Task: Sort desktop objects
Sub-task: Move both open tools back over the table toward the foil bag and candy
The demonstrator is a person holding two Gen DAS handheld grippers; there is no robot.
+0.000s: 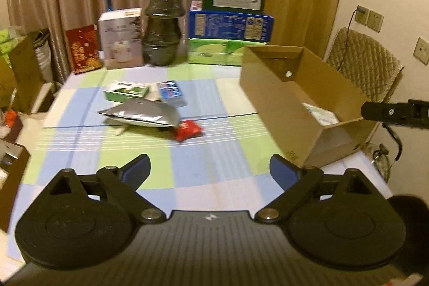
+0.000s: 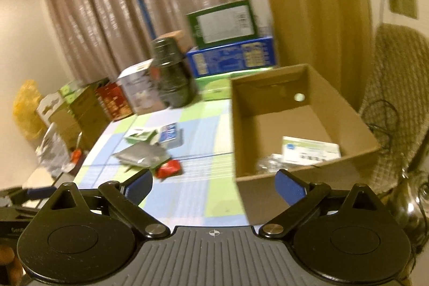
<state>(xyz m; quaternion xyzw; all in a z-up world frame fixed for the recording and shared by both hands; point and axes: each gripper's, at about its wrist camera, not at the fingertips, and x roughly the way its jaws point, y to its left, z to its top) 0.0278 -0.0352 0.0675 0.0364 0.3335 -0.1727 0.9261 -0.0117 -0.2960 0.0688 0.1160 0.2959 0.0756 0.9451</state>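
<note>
A silver foil pouch [image 1: 139, 113], a red packet [image 1: 189, 130], a green-white box [image 1: 126, 93] and a blue box [image 1: 171, 93] lie together mid-table. An open cardboard box [image 1: 270, 98] stands at the right with a white-green carton [image 2: 311, 150] and something shiny inside. My left gripper [image 1: 210, 170] is open and empty, above the near table, short of the pile. My right gripper [image 2: 213, 185] is open and empty, hovering by the cardboard box's near left corner [image 2: 241, 178]; the pile shows to its left [image 2: 144, 156]. Part of the right gripper shows at the left wrist view's right edge [image 1: 388, 111].
The table has a checked blue-green cloth [image 1: 187, 152]. Along its back stand a dark wrapped jar [image 1: 163, 26], a white appliance box [image 1: 120, 38], a red box [image 1: 83, 48] and stacked green and blue cartons [image 1: 230, 23]. A padded chair [image 1: 367, 63] is at right, clutter at left.
</note>
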